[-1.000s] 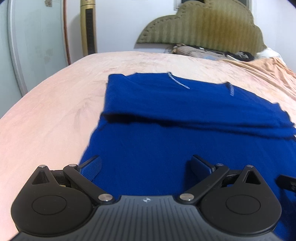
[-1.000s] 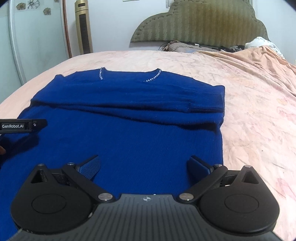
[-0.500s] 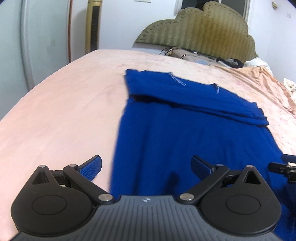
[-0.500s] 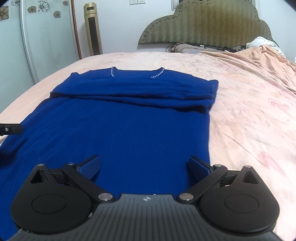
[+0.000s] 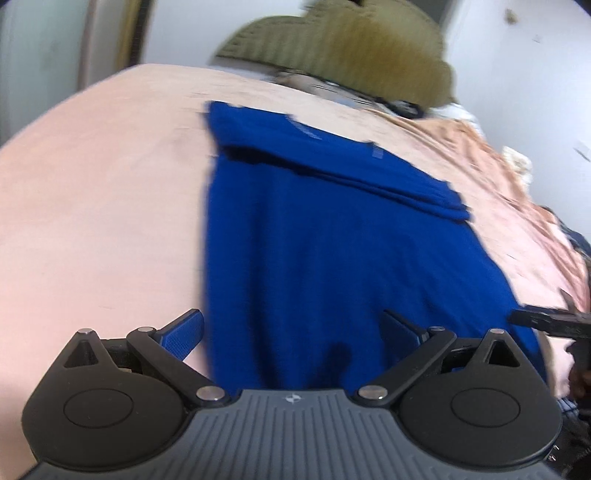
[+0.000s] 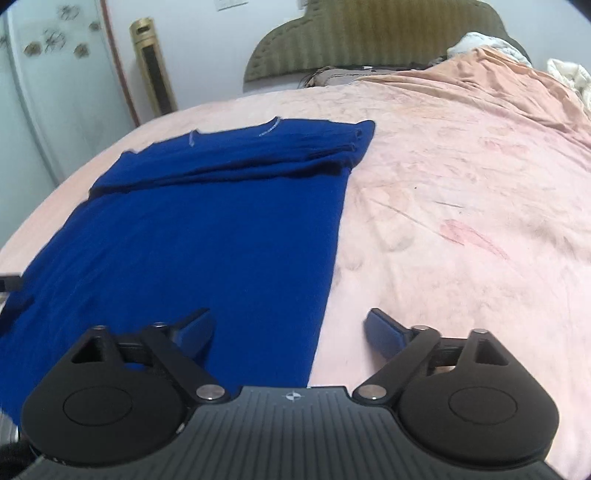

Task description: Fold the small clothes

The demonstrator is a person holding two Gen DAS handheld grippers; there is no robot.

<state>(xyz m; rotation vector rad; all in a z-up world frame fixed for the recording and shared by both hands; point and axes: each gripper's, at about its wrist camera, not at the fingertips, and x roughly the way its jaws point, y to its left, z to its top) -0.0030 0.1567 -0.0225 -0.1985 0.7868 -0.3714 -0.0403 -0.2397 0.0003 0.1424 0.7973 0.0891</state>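
A dark blue sweater [image 5: 332,251] lies flat on the pink bed, its sleeves folded across the chest near the neckline; it also shows in the right wrist view [image 6: 207,236]. My left gripper [image 5: 293,328] is open and empty, straddling the sweater's left hem edge. My right gripper [image 6: 288,330] is open and empty, straddling the sweater's right hem edge. The right gripper's finger shows at the right of the left wrist view [image 5: 546,319]. The left wrist view is blurred.
The pink bedsheet [image 6: 461,206] spreads to the right, rumpled toward the far right. A green padded headboard [image 6: 369,33] and piled bedding [image 6: 491,40] are at the back. A gold tower fan [image 6: 153,70] and a pale cabinet [image 6: 48,96] stand at the left.
Both grippers have drawn back toward the hem and moved apart, the left to the sweater's left edge, the right to its right edge. Both stay open.
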